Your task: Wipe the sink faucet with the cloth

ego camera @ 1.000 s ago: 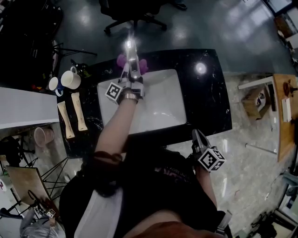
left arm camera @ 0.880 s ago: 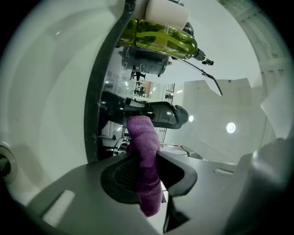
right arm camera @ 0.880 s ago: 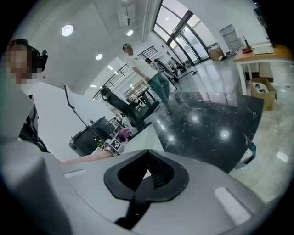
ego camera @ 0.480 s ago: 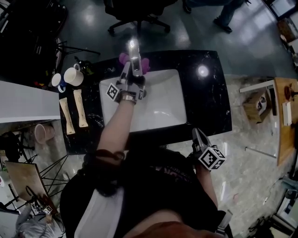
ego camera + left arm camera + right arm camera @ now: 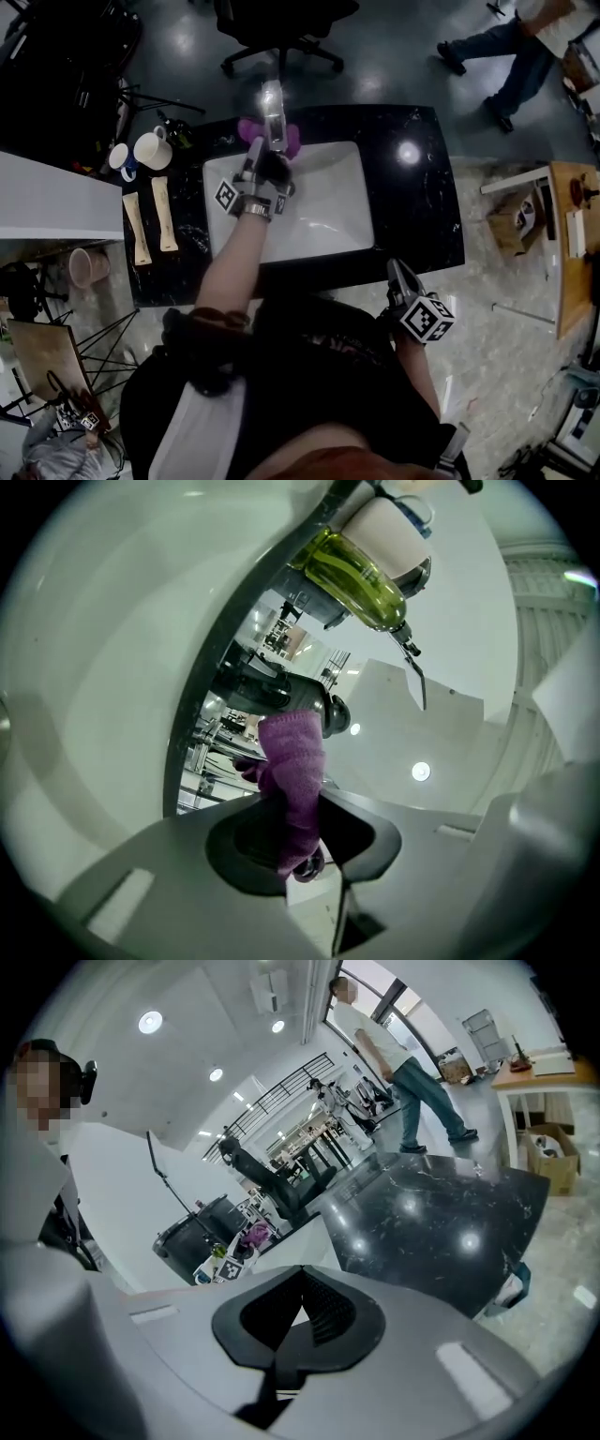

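Left gripper (image 5: 256,155) risen along chrome faucet (image 5: 272,108), clamped on bunched fuzzy purple cloth (image 5: 292,761), right gripper (image 5: 296,1314) closed, empty.

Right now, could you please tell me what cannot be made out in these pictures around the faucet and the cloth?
1. Head view: where the purple cloth meets the faucet is hidden behind the left gripper and washed out by glare.
2. Left gripper view: the cloth's lower end disappears between the fingers, and the cloth itself hides whatever it touches.
3. Head view: two pale flat items beside the sink are too small to identify.
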{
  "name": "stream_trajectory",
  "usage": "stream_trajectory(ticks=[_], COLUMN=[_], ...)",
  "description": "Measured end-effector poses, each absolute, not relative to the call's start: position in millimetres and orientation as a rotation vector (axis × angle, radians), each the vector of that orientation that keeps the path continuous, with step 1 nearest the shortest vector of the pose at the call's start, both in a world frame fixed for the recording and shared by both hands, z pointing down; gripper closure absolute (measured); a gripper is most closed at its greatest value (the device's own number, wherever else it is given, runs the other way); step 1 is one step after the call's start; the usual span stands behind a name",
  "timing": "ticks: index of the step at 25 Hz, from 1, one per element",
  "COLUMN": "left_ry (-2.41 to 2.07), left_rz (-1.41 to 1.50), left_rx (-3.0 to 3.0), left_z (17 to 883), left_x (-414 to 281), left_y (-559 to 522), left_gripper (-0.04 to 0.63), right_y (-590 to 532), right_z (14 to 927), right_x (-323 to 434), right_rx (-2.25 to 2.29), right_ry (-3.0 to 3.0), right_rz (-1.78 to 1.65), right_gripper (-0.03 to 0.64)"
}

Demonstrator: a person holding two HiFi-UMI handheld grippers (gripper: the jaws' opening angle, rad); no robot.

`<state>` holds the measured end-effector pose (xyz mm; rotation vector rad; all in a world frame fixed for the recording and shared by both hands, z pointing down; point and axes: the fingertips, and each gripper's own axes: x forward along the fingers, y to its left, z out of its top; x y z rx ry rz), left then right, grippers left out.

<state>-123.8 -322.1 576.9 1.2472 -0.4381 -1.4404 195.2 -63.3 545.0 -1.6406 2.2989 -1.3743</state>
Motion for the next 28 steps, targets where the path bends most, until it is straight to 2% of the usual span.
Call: stream_trajectory(ticks=[10,15,18,24,25,28], left_ry=[-0.463,-0.419,-0.413,-0.523,-0.534,-0.544], left_rz=[-1.401,-1.315,-1.163,-0.627,-0.561,-0.507], left_rx=[1.341,1.483,1.583,1.845,1.881,1.909], left_z=[560,523,499,465,461,455], left_x=[-138,-116,-88,1,15,41], left_y=[-275,-234,-206,-134,-120,-85], left_gripper=[0.508,0.508,0.508,0.508,0.507,0.506], right_y=[-65,-65,-65,-64,-61,-45], right_z=[537,531,524,487,481,473], right_x=[184,186,186,166,157,127], right_rx=[-1.508,-1.421,-1.360,-1.147,-1.092,-0.923], right_ry=[2.383,2.413,2.461,2.697,2.752,2.929], right_rz=[-1.350,-1.327,-1.286,-1.089,-1.053,-0.952], right_gripper=[0.606,0.606,0.606,0.604,0.596,0.486])
